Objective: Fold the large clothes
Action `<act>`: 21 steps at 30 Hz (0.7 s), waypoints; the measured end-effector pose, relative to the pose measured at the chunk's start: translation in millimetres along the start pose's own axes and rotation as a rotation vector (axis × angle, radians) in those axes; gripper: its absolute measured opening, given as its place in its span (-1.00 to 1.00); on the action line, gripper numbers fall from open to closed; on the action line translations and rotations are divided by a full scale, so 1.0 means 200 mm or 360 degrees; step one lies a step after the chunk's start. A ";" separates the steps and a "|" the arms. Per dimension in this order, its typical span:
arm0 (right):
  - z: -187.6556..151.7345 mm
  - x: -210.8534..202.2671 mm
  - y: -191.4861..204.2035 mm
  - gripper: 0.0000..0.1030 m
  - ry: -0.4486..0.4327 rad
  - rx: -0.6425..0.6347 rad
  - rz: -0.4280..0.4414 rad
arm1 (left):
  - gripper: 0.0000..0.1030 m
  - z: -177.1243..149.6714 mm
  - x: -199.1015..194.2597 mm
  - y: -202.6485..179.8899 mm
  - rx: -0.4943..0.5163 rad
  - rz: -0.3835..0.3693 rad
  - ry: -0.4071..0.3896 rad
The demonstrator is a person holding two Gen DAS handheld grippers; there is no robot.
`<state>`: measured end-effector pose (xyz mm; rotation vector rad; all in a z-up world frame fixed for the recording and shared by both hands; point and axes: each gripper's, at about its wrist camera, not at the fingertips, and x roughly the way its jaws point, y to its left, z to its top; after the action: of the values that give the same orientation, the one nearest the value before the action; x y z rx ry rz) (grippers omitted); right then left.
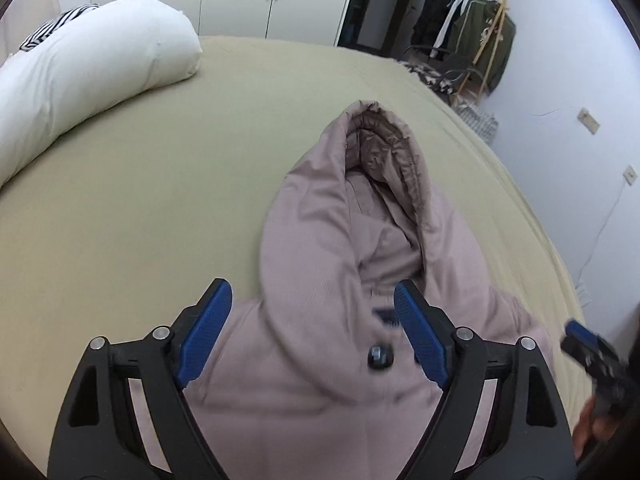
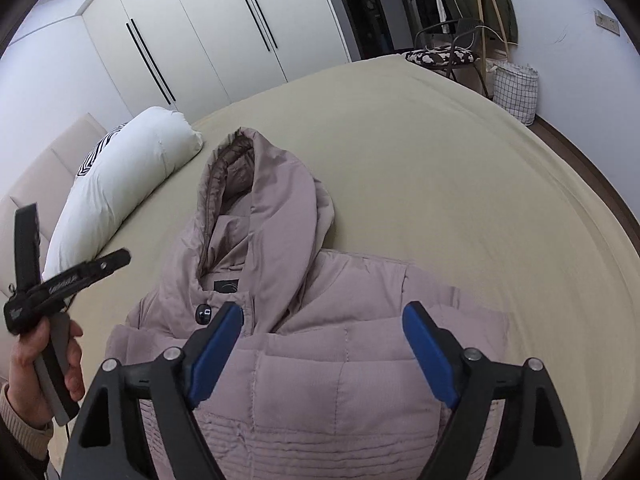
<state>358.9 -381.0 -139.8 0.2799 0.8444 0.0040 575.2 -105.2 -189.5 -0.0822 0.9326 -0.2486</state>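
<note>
A dusty-pink padded hooded jacket (image 1: 320,272) lies on the beige bed, hood (image 1: 380,160) pointing away. It also shows in the right wrist view (image 2: 320,360), with a dark button (image 2: 203,313) at the collar. My left gripper (image 1: 312,292) is open and empty, hovering over the collar and the button (image 1: 380,356). My right gripper (image 2: 322,312) is open and empty above the quilted chest. The left gripper (image 2: 76,240) shows at the left of the right wrist view, and the right gripper (image 1: 592,356) at the lower right of the left wrist view.
A white pillow (image 1: 80,80) lies at the bed's far left by a striped cloth (image 1: 52,28). White wardrobes (image 2: 192,40) stand behind. A chair (image 2: 444,56), a clothes rack (image 1: 468,32) and a checked basket (image 2: 516,88) stand off the bed's far right. The beige sheet (image 1: 140,200) surrounds the jacket.
</note>
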 end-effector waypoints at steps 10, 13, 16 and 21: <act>0.08 0.21 -0.03 0.66 0.0052 0.0011 0.0041 | 0.61 0.34 0.64 -0.19 0.0119 0.0269 0.0136; 0.14 0.28 0.03 0.66 0.0052 -0.0050 0.0032 | 0.19 0.36 0.75 -0.12 0.0051 0.0266 0.0185; 0.22 0.35 0.13 0.66 0.0023 -0.0147 0.0024 | -0.02 0.40 0.72 -0.04 -0.0016 0.0210 0.0140; 0.38 0.54 0.28 0.65 0.0032 -0.0172 0.0035 | -0.45 0.41 0.62 0.02 -0.0045 0.0121 0.0090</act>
<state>494.0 -332.6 -157.2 0.1876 0.8580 0.0731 713.4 -134.9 -238.9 -0.0657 0.9938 -0.1678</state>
